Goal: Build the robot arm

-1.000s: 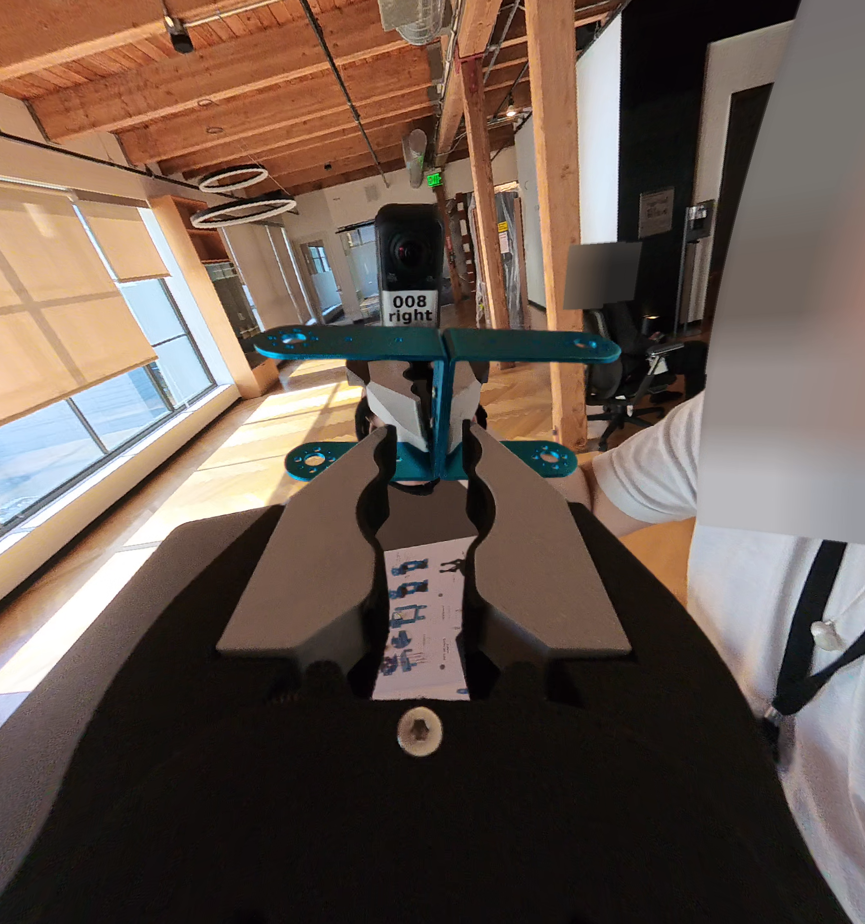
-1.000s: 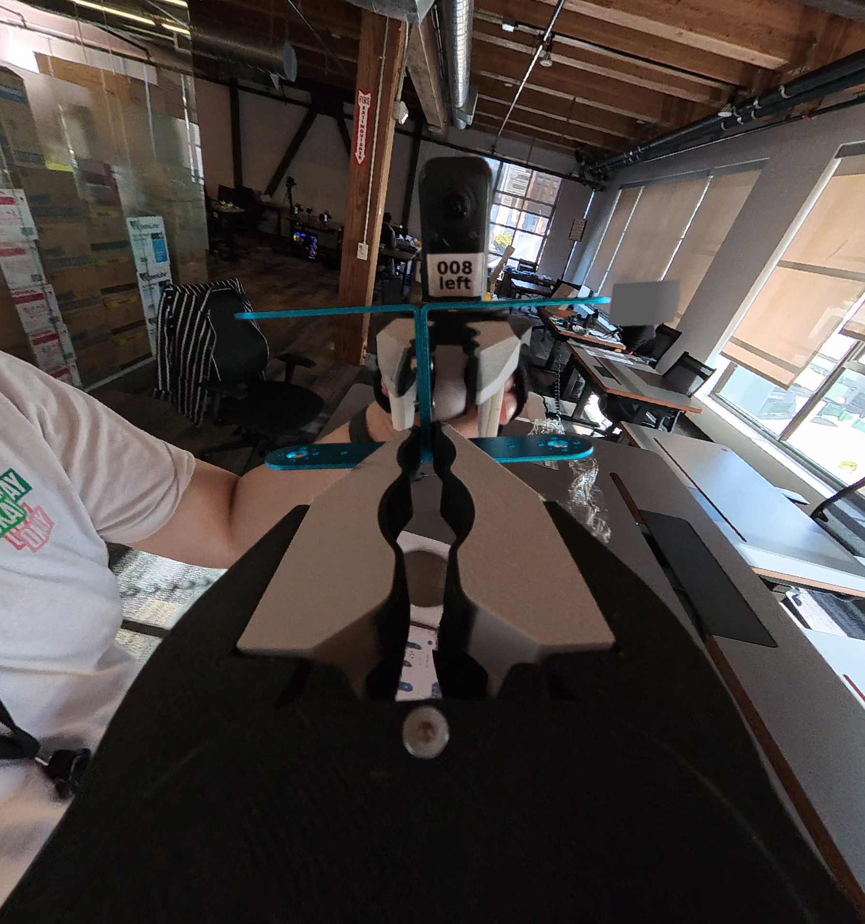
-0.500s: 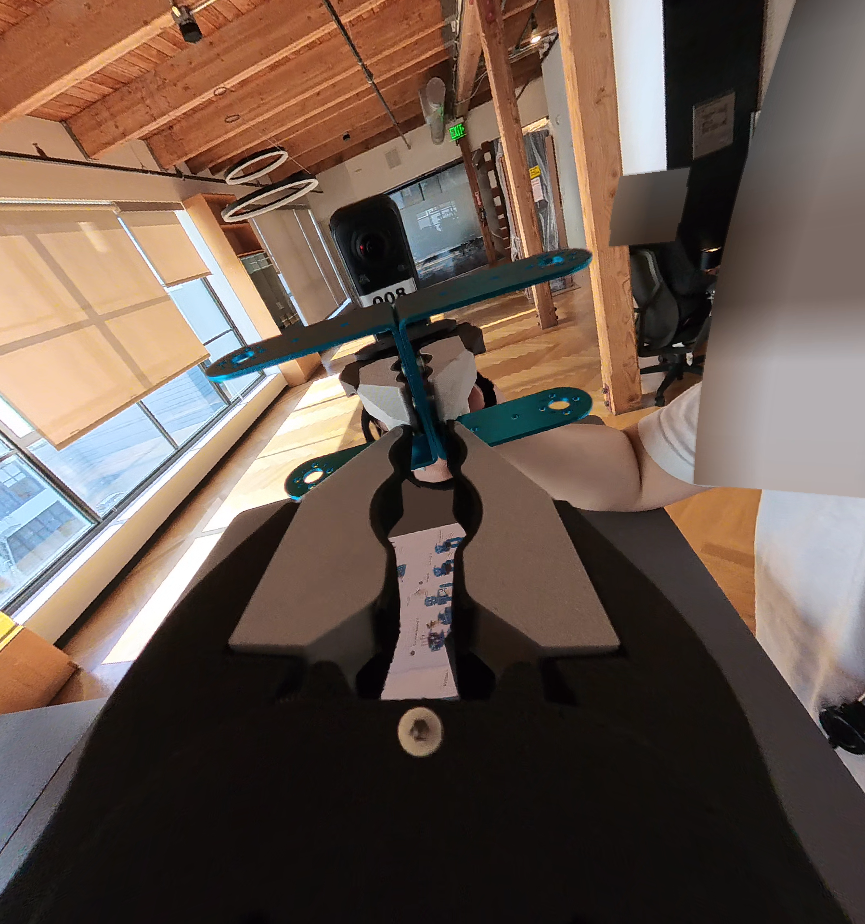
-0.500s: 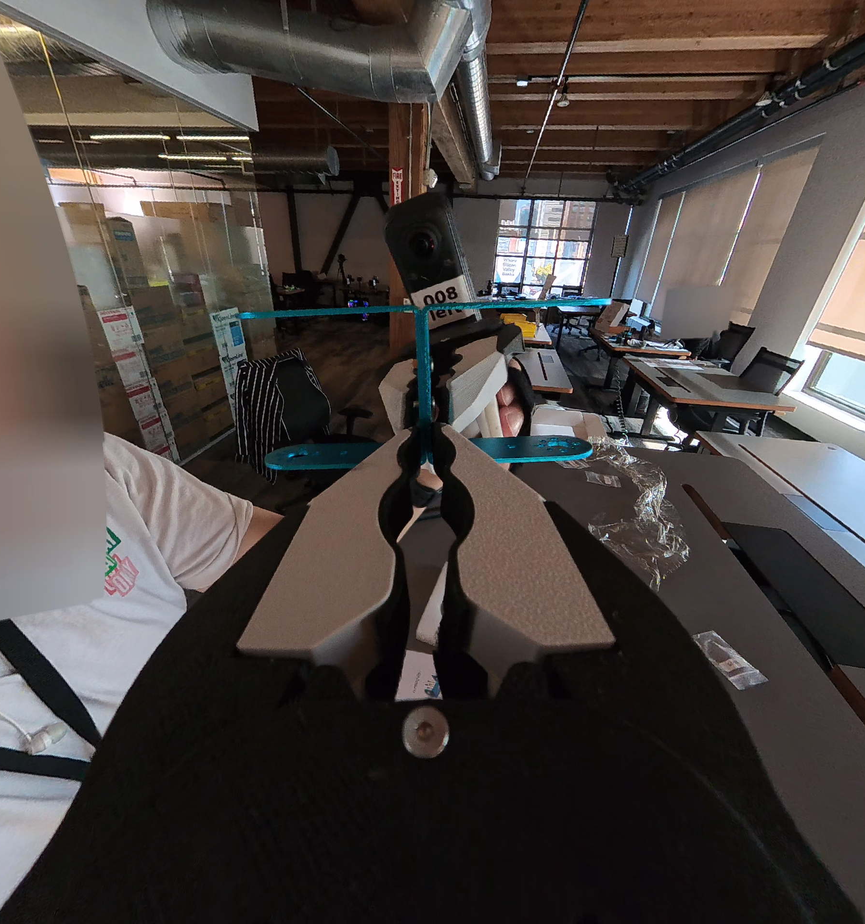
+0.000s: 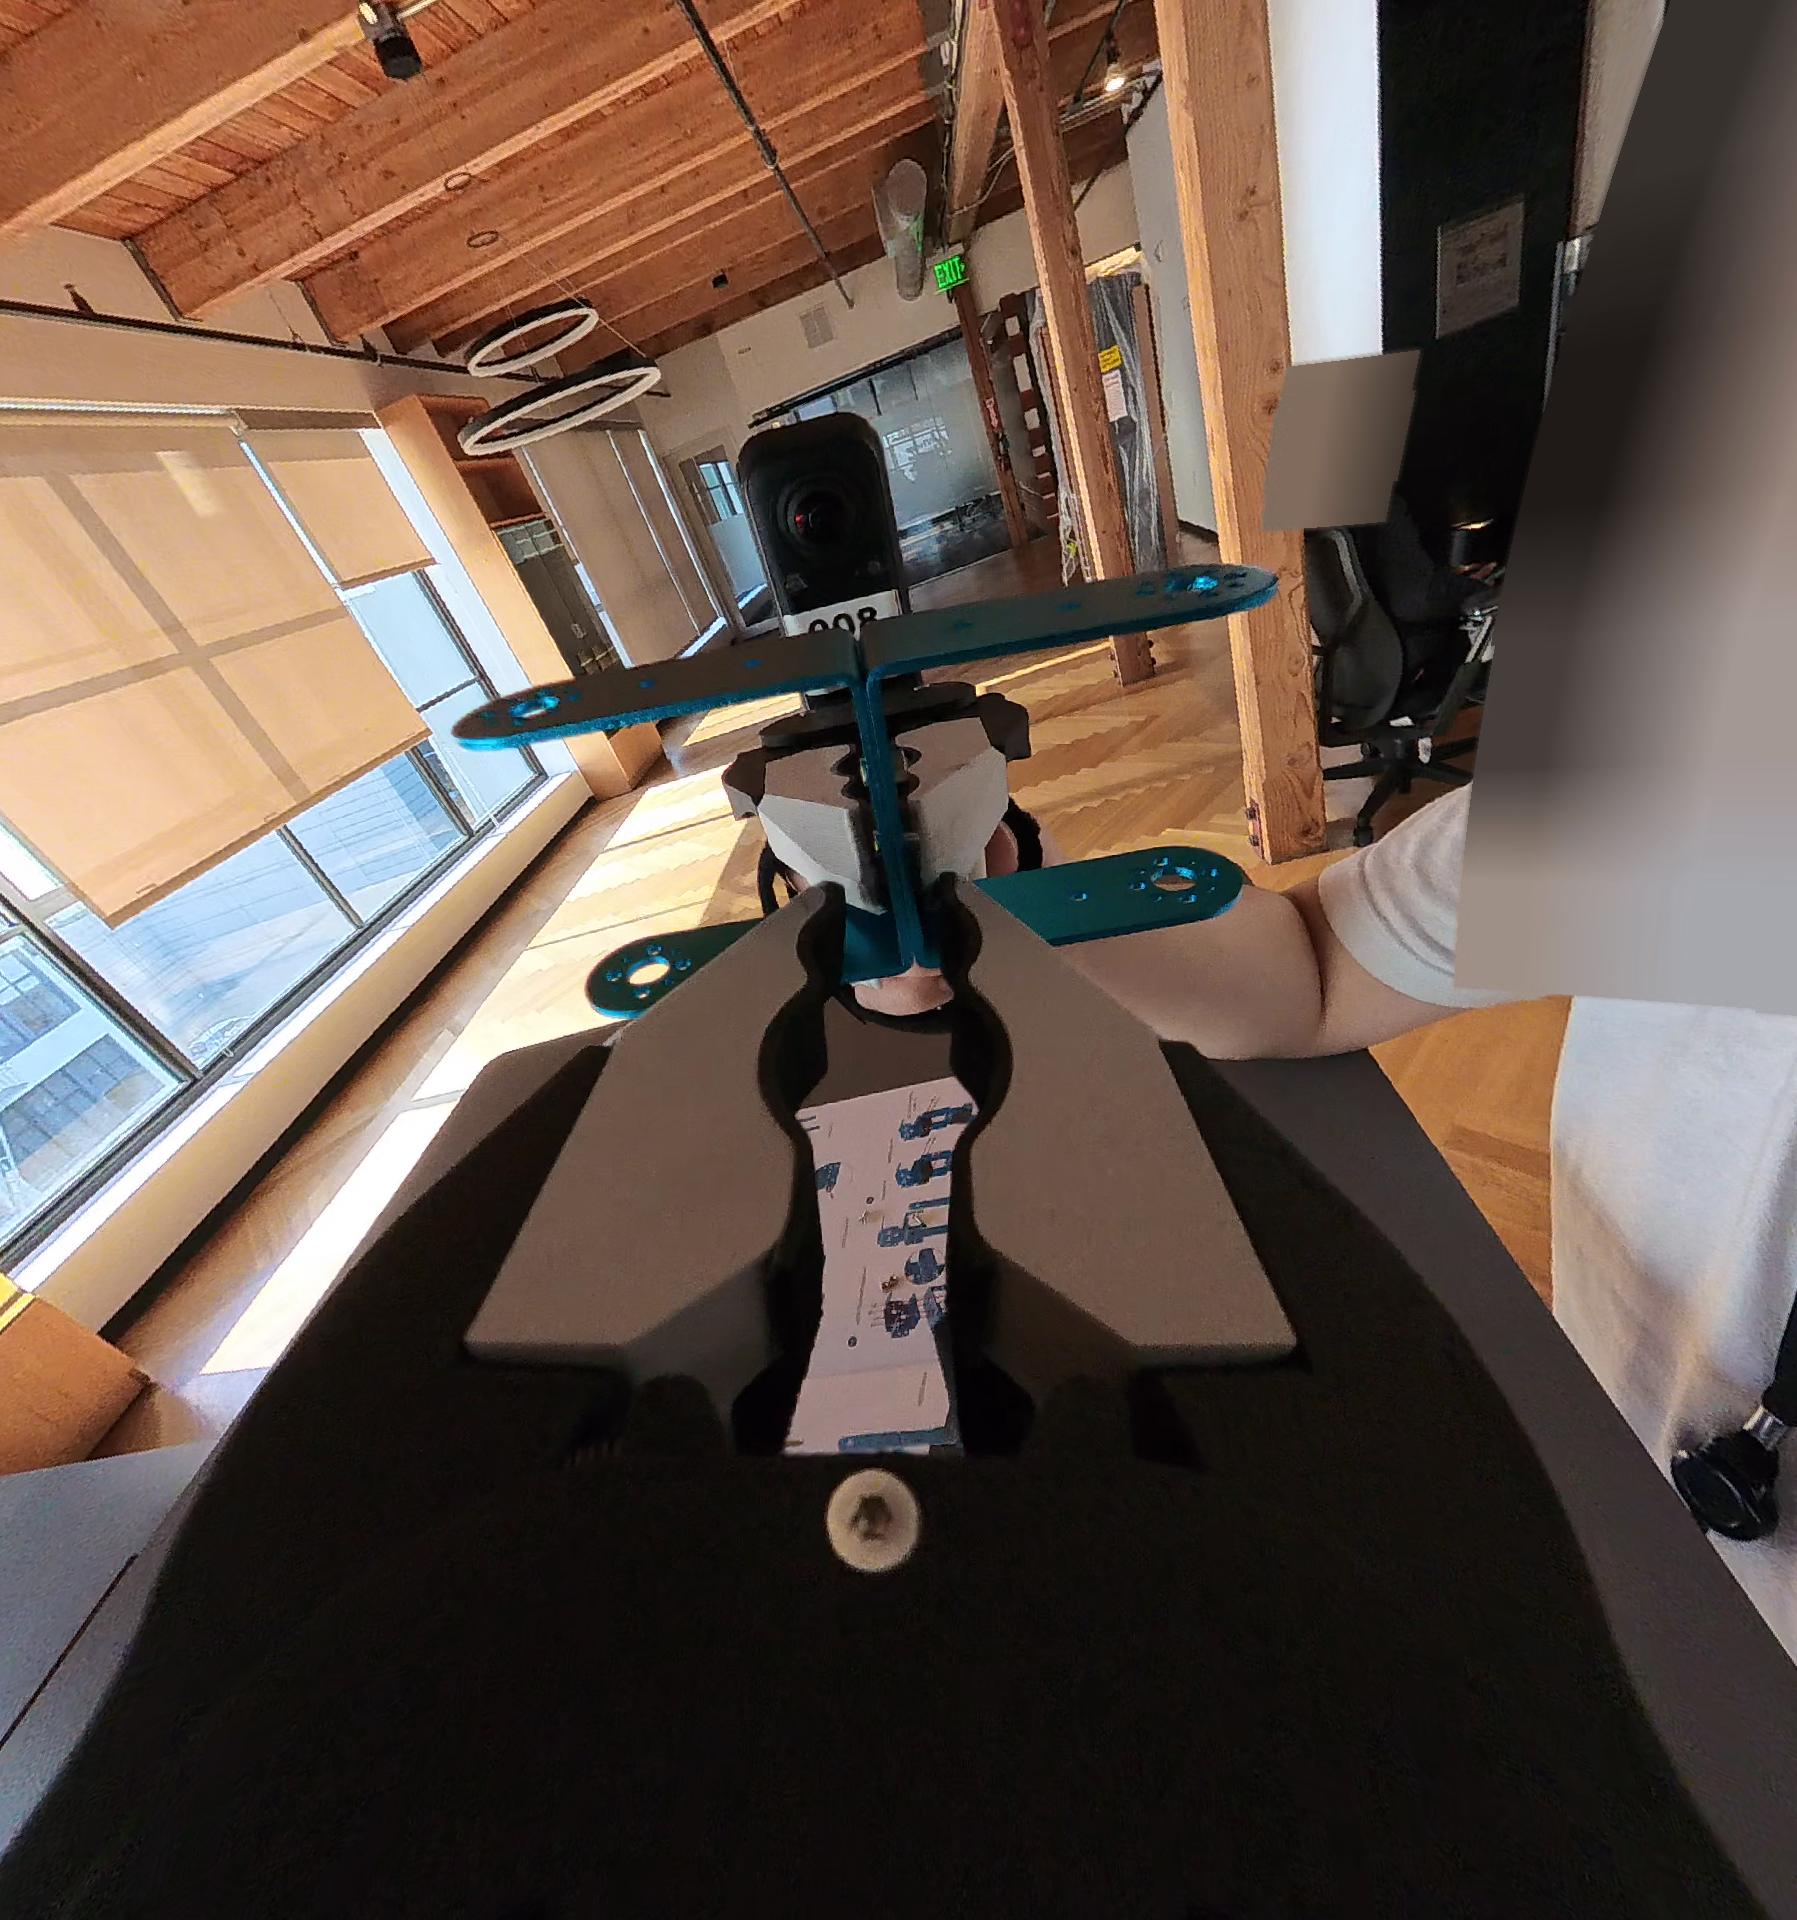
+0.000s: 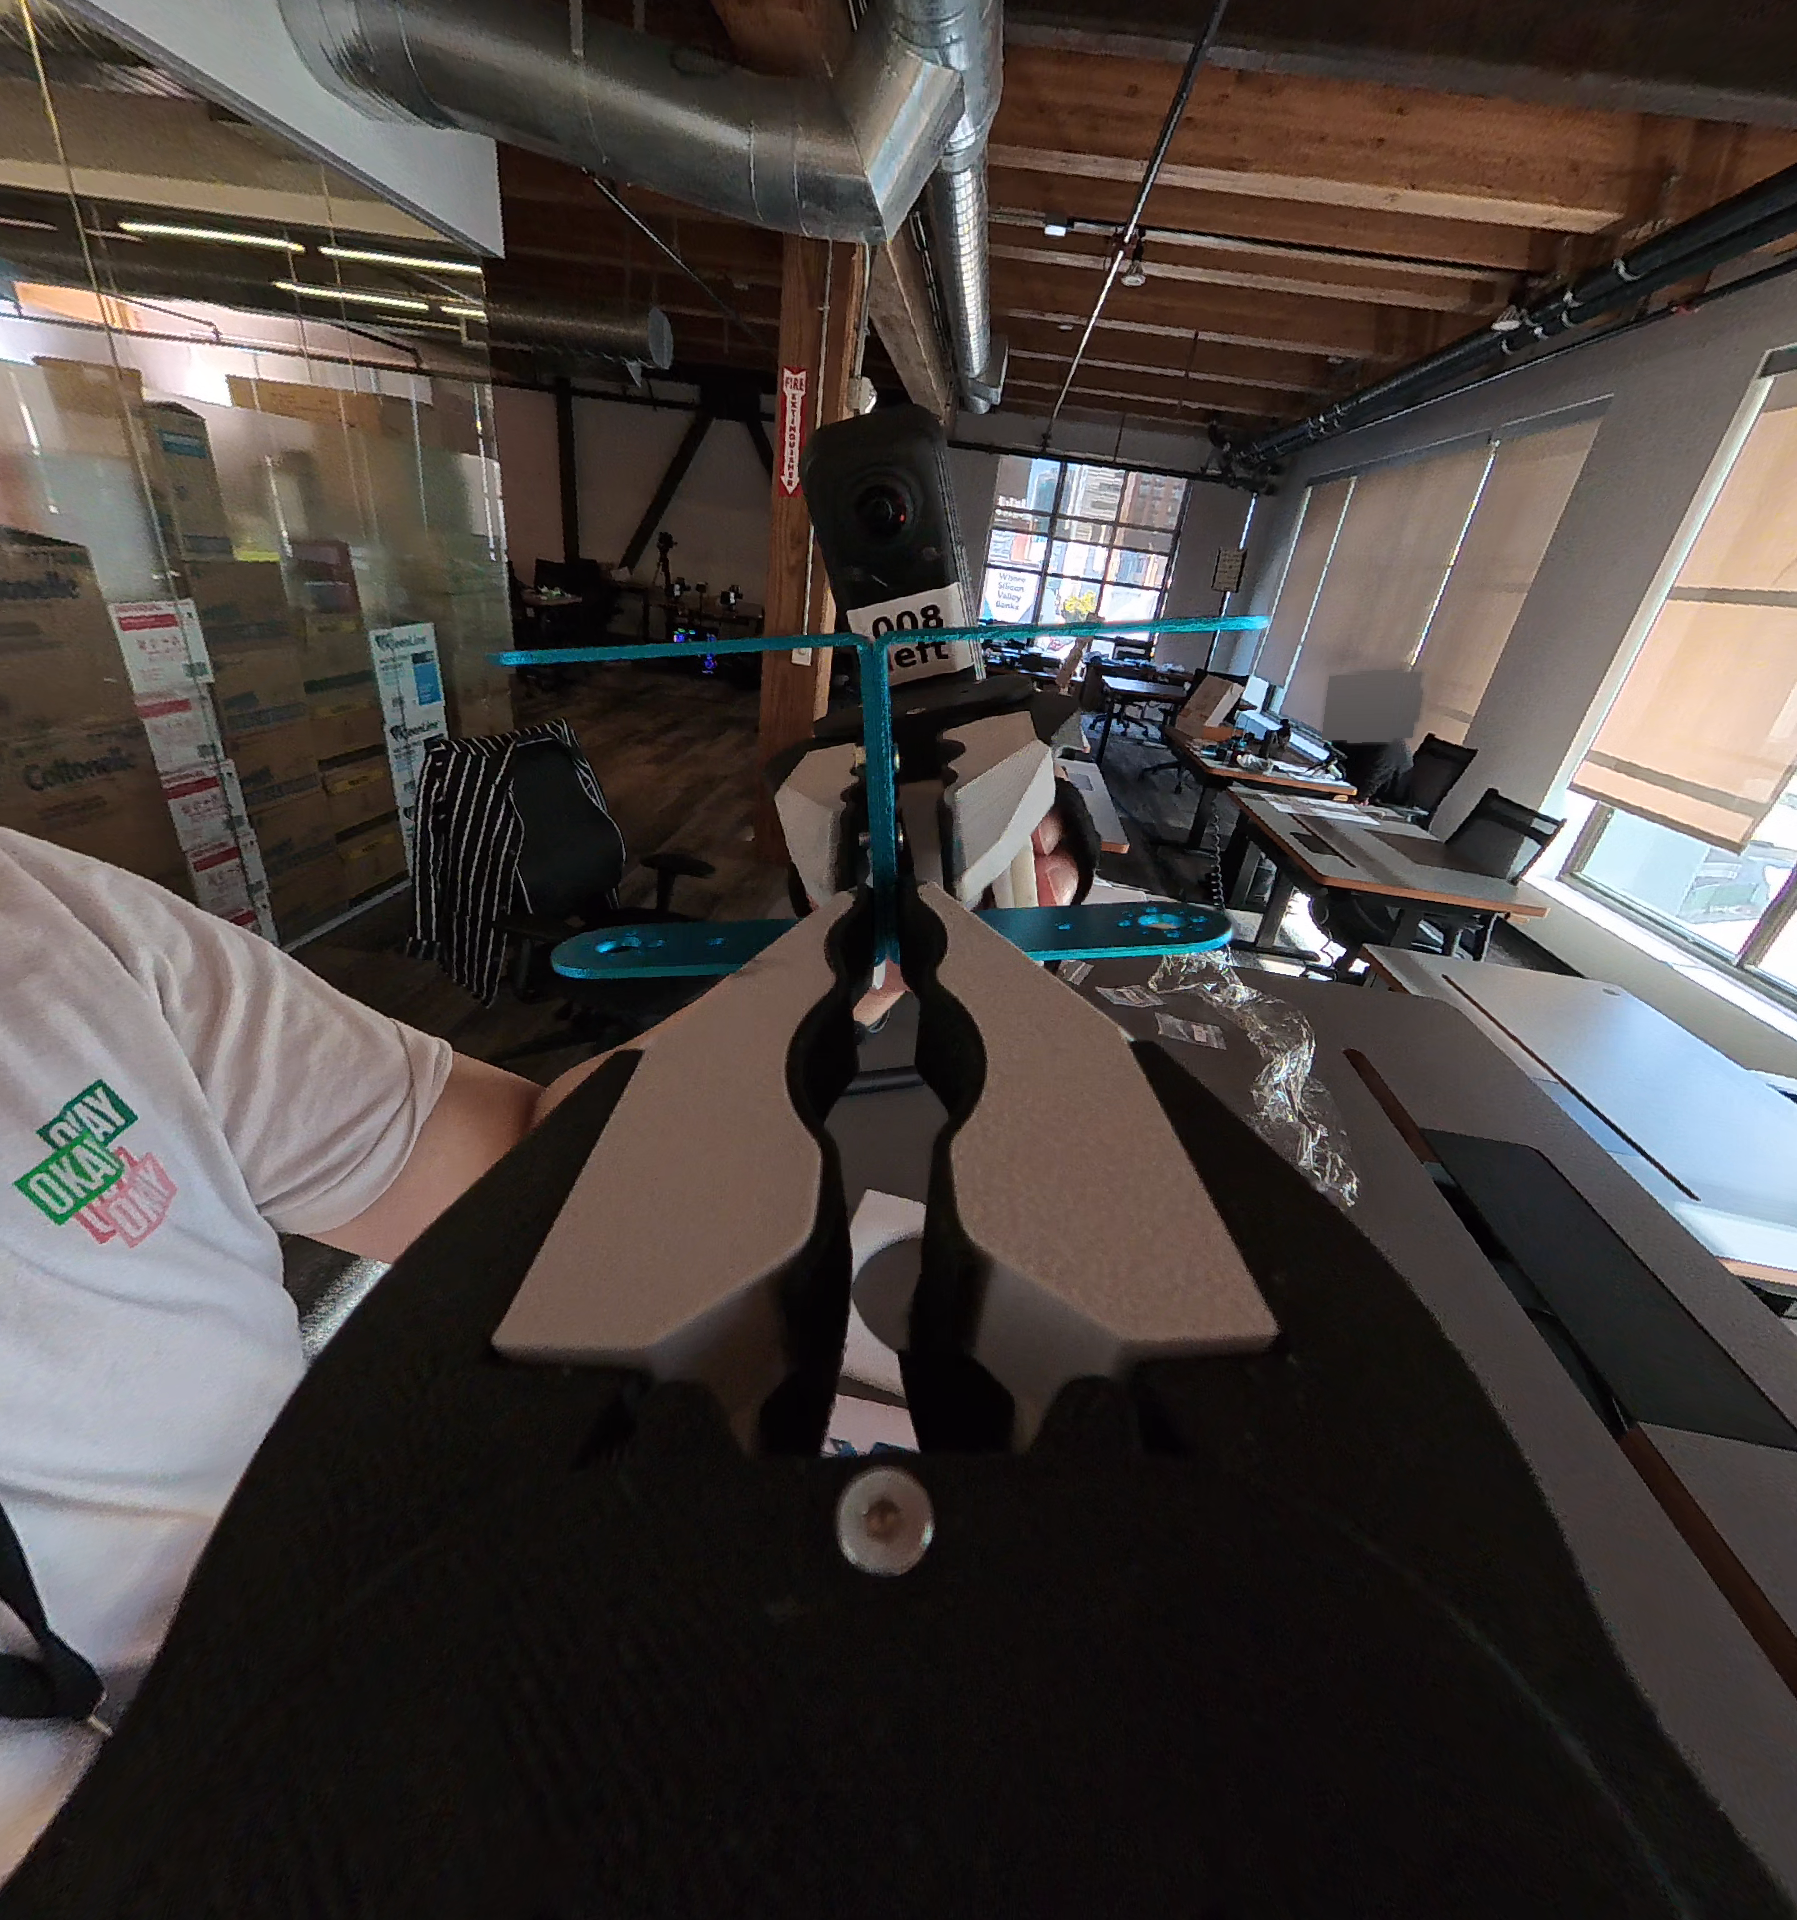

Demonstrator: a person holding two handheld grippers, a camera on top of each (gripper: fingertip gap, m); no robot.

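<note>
A teal metal frame [image 5: 1060,623], two perforated bars joined by an upright plate, hangs in the air between both grippers. My left gripper [image 5: 899,920] is shut on the lower edge of the upright plate. Facing it, my right gripper [image 5: 873,821] clamps the same plate from the far side. In the right wrist view, my right gripper [image 6: 883,920] is shut on the plate of the frame [image 6: 1102,928], with the left gripper [image 6: 998,800] opposite. The frame is tilted, its right end higher in the left wrist view.
A printed sheet [image 5: 883,1247] lies on the dark table [image 5: 1393,1195] below the grippers. Crumpled clear plastic [image 6: 1278,1049] and small bags lie farther along the table [image 6: 1496,1091]. A person in a white shirt [image 6: 94,1039] stands close beside it. Desks and chairs stand beyond. Both grippers' tips are close together, under 4 cm apart.
Both grippers stay shut on the frame. The frame and grippers have rolled from level to tilted, and both views now look more upward.
</note>
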